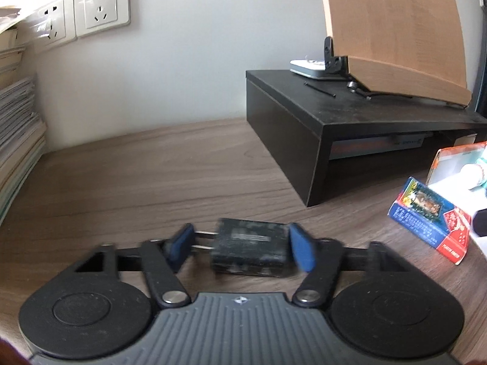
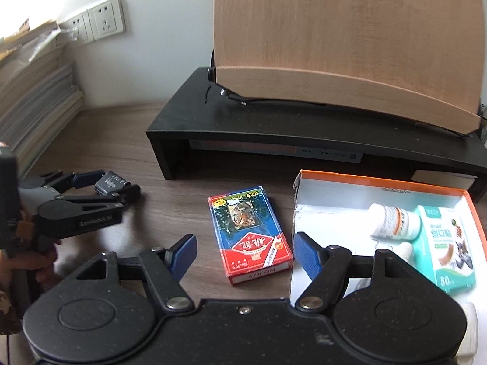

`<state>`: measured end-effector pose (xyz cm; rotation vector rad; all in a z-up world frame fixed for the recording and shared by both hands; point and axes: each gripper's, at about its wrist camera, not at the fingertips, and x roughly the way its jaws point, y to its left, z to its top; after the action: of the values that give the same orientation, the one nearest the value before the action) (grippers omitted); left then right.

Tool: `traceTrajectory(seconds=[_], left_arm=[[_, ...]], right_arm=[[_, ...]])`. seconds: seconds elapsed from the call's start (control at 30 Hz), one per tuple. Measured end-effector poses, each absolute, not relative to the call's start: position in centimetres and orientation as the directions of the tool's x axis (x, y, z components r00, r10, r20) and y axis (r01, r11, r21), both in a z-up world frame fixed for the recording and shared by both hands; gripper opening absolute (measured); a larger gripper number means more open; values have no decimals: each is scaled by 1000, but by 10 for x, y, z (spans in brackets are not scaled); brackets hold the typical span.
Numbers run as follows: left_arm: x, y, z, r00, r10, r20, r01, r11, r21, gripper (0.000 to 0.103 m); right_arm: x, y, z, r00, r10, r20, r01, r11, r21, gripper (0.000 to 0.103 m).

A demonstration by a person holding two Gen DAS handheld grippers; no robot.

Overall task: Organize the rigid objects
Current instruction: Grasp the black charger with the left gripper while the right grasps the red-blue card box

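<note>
We've got the left claw (image 1: pixel 240 245) round a small black charger plug (image 1: pixel 249 251) lying on the bench (image 1: pixel 152 167), w/ the right pad against the plug's flat end and the left pad at the prong tips; the view's blurred, so we can't tell if it's truly clamped or just bracketing it. We'd judge the plug light, stiff and fairly slick plastic. The prongs are a poor contact, thin and likely to twist, so the flat body sides would be the better hold. The right claw (image 2: pixel 243 255) is spread wide w/ nothing in it, hovering over a card pack (image 2: pixel 249 234) that lies flat on the bench just left of the box. That pack looks light, rigid and glossy, prob. slippery, so we'd take it across its short width, mid-length. The open cardboard box (image 2: pixel 380 184) w/ an orange rim sits at right, in front of the black riser (image 2: pixel 304 127). Inside it are a white bottle (image 2: pixel 392 222) on its side and a bandage carton (image 2: pixel 447 246) beside it, w/ free floor left at the near-left corner. Another white thing shows at the box's bottom edge, which we can't ID.
</note>
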<state>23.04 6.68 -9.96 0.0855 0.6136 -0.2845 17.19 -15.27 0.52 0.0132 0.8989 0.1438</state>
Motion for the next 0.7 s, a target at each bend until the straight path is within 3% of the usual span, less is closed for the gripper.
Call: traceTrajectory(seconds=[0.47, 0.57, 0.7], left_arm=[[207, 76, -78, 769, -243, -591, 228, 968, -101, 61], [199, 75, -73, 768, -244, -592, 213, 969, -122, 61], [187, 71, -66, 766, -237, -597, 193, 971, -138, 61]], right_arm=[[226, -141, -33, 494, 130, -860, -220, 975, 21, 83], [230, -147, -34, 495, 167, -852, -199, 977, 76, 73], [221, -141, -31, 505, 157, -849, -200, 978, 62, 71]])
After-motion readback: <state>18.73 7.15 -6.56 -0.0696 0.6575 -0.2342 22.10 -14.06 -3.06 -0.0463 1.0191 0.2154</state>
